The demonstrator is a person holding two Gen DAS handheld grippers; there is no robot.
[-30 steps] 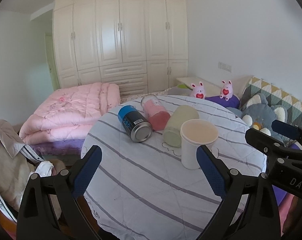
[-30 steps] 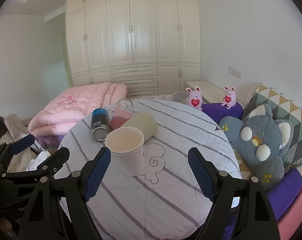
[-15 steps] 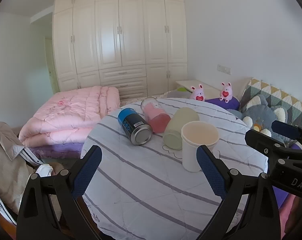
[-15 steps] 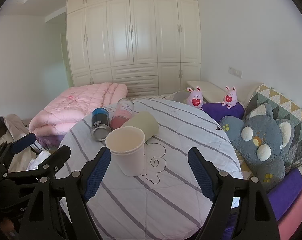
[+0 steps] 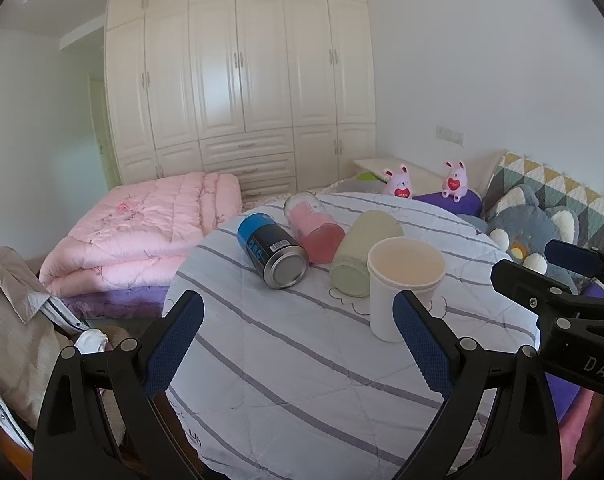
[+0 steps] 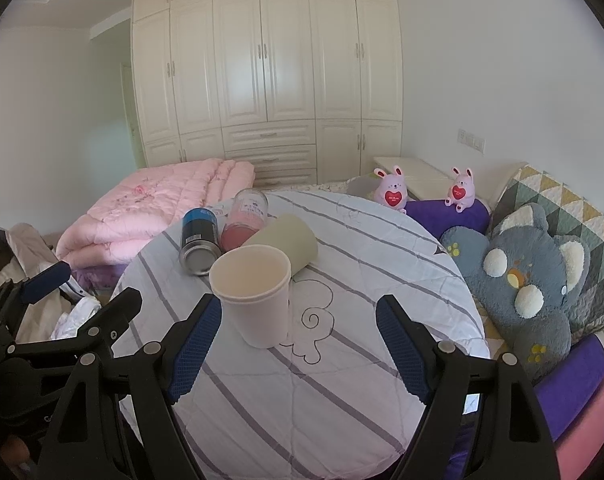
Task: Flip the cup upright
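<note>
Cups: the white cup (image 6: 254,298) stands upright on the worktop (image 6: 342,380), unmoved since a second ago; both claws, left (image 5: 298,344) and right (image 6: 298,350), hang spread apart, holding nothing, so the flip looks done.

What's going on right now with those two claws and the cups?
Left gripper and right gripper open, empty. White cup upright; green cup, pink glass, blue can on their sides. Nothing blocking.

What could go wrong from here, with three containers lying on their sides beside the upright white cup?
1. The green cup lies right behind the upright white cup; reaching for it could topple the white one.
2. The blue can and pink glass jar lie close together on their sides, so a nudge may roll them along the striped tablecloth.
</note>
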